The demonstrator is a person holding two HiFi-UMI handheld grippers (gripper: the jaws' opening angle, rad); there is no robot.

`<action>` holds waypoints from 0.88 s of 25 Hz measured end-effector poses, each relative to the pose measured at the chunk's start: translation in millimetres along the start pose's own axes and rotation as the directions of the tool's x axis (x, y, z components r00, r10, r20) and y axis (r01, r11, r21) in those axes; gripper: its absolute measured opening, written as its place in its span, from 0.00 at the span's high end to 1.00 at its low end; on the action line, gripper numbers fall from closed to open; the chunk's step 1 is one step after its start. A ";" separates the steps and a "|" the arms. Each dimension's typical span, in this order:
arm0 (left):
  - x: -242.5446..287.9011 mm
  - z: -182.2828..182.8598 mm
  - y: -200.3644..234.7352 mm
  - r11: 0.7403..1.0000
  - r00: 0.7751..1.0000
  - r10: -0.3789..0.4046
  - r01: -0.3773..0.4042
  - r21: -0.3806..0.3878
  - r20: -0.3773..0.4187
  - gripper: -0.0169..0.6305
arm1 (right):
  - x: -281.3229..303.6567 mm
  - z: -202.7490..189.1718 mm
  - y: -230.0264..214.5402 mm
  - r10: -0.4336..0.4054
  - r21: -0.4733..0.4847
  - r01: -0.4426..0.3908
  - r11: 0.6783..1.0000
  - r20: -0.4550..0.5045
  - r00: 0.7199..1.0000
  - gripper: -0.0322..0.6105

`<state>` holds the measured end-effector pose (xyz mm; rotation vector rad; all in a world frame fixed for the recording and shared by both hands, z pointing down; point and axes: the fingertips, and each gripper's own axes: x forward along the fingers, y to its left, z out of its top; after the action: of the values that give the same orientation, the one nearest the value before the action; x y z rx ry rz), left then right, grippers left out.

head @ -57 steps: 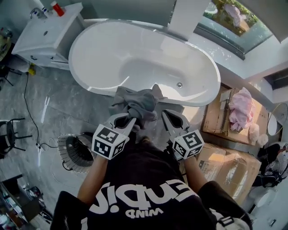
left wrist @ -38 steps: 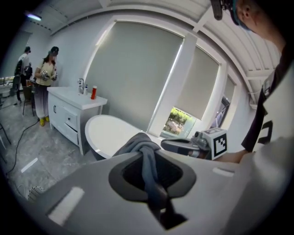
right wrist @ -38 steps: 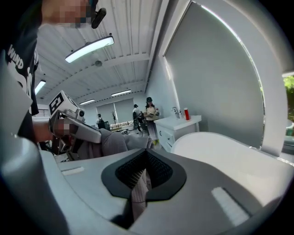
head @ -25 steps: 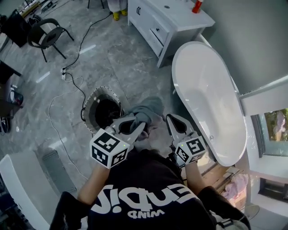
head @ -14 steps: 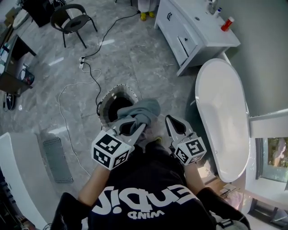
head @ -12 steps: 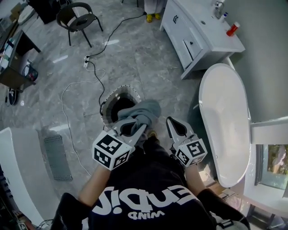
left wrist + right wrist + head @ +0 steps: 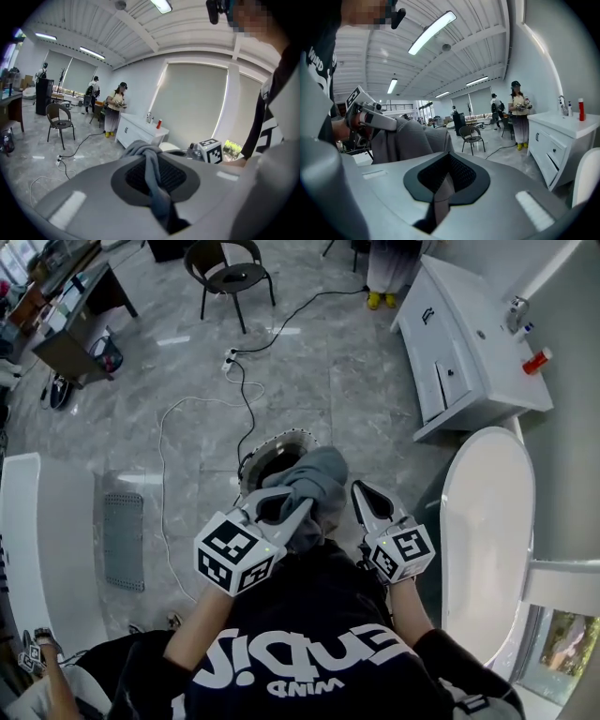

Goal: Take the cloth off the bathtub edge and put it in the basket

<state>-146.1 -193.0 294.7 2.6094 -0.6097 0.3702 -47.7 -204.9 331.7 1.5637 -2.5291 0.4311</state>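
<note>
Left gripper (image 7: 295,512) has its jaws clamped on the cloth (image 7: 319,479); in the left gripper view you can see a twisted grey strand running right down between them. The rest of the cloth bunches up past the tips, hanging in the air, and from the head view it sits over the near rim of the basket (image 7: 262,448) on the floor, not in it. Right gripper (image 7: 361,493) is just beside the cloth with its jaws pressed together, nothing I can make out in them. Tub (image 7: 487,521) is off to the right, well apart from the cloth
</note>
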 end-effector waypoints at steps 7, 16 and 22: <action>-13.6 61.2 15.5 0.999 0.991 0.034 -0.032 -0.012 0.127 0.94 | 27.9 8.5 -6.1 0.067 -0.024 -0.068 0.997 -0.017 0.998 0.94; -31.1 111.8 45.5 0.993 0.967 0.110 -0.117 0.014 0.229 0.94 | 59.2 23.9 -17.2 0.115 -0.051 -0.115 0.992 -0.015 0.993 0.94; -31.6 99.8 66.6 0.981 0.960 0.186 -0.193 0.012 0.209 0.94 | 71.1 22.5 -17.2 0.147 -0.064 -0.149 0.987 -0.033 0.989 0.94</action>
<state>-189.4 -282.2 220.1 2.6470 -0.9361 0.1674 -63.6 -279.8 332.0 1.3433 -2.6196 0.3794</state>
